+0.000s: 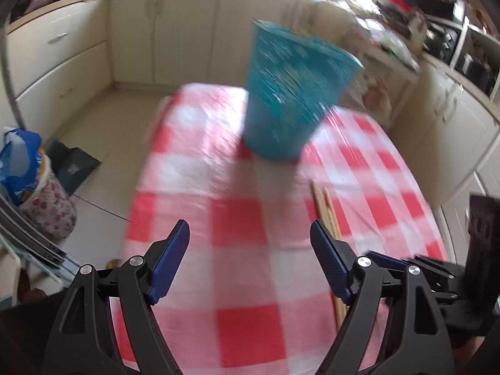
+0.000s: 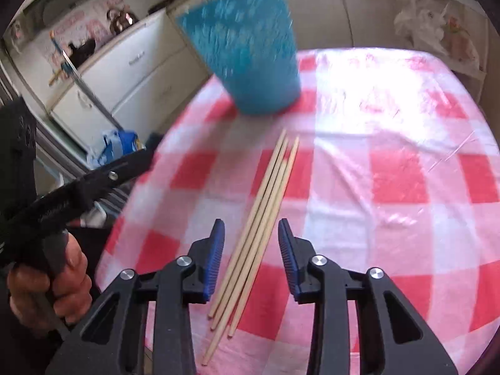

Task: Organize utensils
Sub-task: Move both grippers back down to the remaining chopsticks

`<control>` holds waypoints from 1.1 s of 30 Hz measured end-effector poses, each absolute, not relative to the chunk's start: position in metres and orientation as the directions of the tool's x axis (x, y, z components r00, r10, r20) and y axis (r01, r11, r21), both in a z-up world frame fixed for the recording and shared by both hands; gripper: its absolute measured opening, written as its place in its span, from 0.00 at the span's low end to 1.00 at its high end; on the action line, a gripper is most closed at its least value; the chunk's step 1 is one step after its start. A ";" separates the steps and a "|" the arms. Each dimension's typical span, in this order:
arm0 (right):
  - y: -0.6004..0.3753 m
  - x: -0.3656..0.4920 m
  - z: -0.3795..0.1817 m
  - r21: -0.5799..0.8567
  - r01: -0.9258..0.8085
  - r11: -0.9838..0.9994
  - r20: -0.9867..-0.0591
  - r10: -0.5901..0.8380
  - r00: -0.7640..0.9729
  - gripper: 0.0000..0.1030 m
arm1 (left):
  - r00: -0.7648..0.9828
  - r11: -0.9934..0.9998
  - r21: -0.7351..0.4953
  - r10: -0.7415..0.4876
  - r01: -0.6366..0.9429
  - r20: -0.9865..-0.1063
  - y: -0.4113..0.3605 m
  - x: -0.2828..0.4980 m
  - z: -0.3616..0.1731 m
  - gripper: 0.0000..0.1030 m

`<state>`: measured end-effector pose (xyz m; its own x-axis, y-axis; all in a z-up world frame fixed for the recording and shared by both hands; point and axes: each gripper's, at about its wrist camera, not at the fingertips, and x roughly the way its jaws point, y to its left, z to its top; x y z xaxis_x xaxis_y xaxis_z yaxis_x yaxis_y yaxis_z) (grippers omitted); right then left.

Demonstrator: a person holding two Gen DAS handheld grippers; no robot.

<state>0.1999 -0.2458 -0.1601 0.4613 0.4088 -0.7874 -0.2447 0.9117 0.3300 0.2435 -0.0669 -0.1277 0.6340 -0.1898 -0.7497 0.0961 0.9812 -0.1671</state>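
Note:
Several wooden chopsticks (image 2: 259,228) lie side by side on the red-and-white checked tablecloth (image 2: 390,156). My right gripper (image 2: 251,234) is open, its jaws on either side of the chopsticks, above their near half. A blue patterned cup (image 2: 247,53) stands upright beyond their far tips. In the left wrist view the cup (image 1: 287,93) stands ahead on the cloth (image 1: 218,187), and the chopsticks (image 1: 328,215) run under the right finger. My left gripper (image 1: 250,237) is open and empty above the table.
Cream kitchen cabinets (image 1: 156,37) surround the table. Bags and a floral bin (image 1: 47,200) sit on the floor at the left. A cluttered counter (image 1: 437,31) is at the right. My left gripper and hand (image 2: 47,218) show left of the table.

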 end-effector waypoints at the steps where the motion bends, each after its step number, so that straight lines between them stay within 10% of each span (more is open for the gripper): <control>1: -0.244 0.200 -0.164 0.324 -0.246 0.914 -0.792 0.404 0.457 0.33 | 0.628 0.981 -0.162 -0.195 0.111 -0.753 -0.075 0.243 -0.130 0.73; 33: -0.243 0.212 -0.166 0.147 -0.254 0.956 -0.820 0.261 0.510 0.25 | 0.526 0.975 -0.024 -0.141 0.222 -0.839 -0.138 0.292 -0.173 0.73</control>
<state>0.2116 -0.2427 -0.1662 0.5100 0.2613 -0.8195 -0.2539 0.9560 0.1469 0.2923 -0.1380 -0.1726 0.5262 -0.1410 -0.8386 0.2224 0.9747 -0.0244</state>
